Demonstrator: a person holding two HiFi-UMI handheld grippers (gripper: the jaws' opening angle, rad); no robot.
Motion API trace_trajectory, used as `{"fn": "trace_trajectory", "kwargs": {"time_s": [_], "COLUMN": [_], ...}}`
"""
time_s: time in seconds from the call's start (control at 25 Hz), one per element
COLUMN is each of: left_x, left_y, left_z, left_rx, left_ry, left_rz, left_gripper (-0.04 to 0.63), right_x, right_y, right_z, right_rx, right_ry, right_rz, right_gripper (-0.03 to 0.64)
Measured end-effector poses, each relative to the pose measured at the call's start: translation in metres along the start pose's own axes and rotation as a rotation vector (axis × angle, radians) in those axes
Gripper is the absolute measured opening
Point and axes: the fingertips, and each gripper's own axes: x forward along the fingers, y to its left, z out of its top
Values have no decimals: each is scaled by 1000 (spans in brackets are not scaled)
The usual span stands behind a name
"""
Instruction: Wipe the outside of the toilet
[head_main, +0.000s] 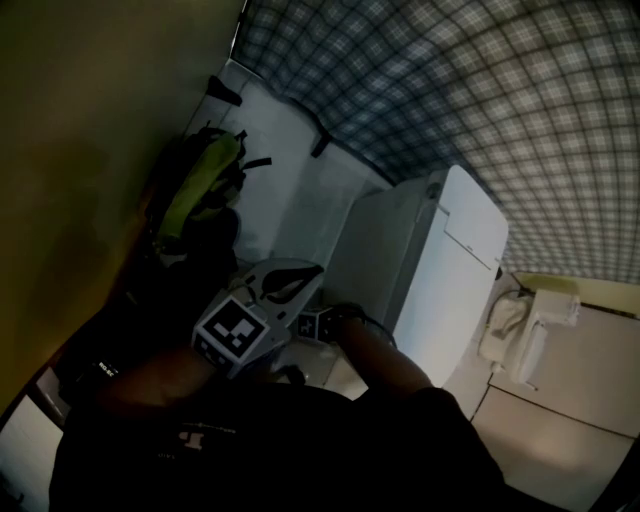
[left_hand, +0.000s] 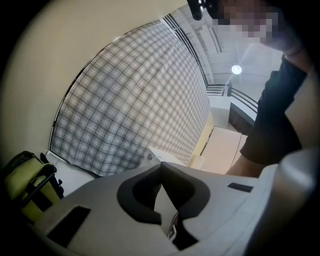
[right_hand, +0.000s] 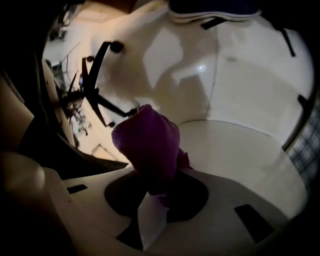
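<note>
Purple cloth (right_hand: 147, 147) is bunched into a thick fold and pinched between the closed fingers of the right gripper (right_hand: 151, 202), standing up past their tips. Just beyond those fingers, ahead and to the right, curves the white outside of the toilet (right_hand: 240, 150). The light is too dim to tell whether the cloth touches it. The left gripper (left_hand: 162, 195) has its fingers shut together with nothing between them. Ahead of them rises a plaid wall (left_hand: 135, 100), and off to their left sits a yellow-green backpack (left_hand: 25, 187) with black straps. In the head view the two grippers are close side by side, low in the shadow. The toilet's white body stands to the right of both pairs of fingers and the backpack up to their left.
</note>
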Motion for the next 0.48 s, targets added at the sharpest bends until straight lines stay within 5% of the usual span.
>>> {"fn": "trace_trajectory", "kwargs": {"time_s": [0.16, 0.32, 0.48], "left_x": [-1, -3, -9], "left_y": [2, 3, 11], "left_z": [5, 4, 6], "left_rx": [-9, -8, -32], "left_ry": [-10, -10, -20], "left_rz": [-1, 1, 12], "left_gripper": [-5, -5, -5], "right_x": [-22, -127, -164], "right_y": [-6, -110, -197], "right_z": [7, -17, -47], "right_rx": [39, 136, 159], "right_ry": [-110, -184, -124], "right_rz": [-17, -358, -615], "right_gripper": [89, 89, 89]}}
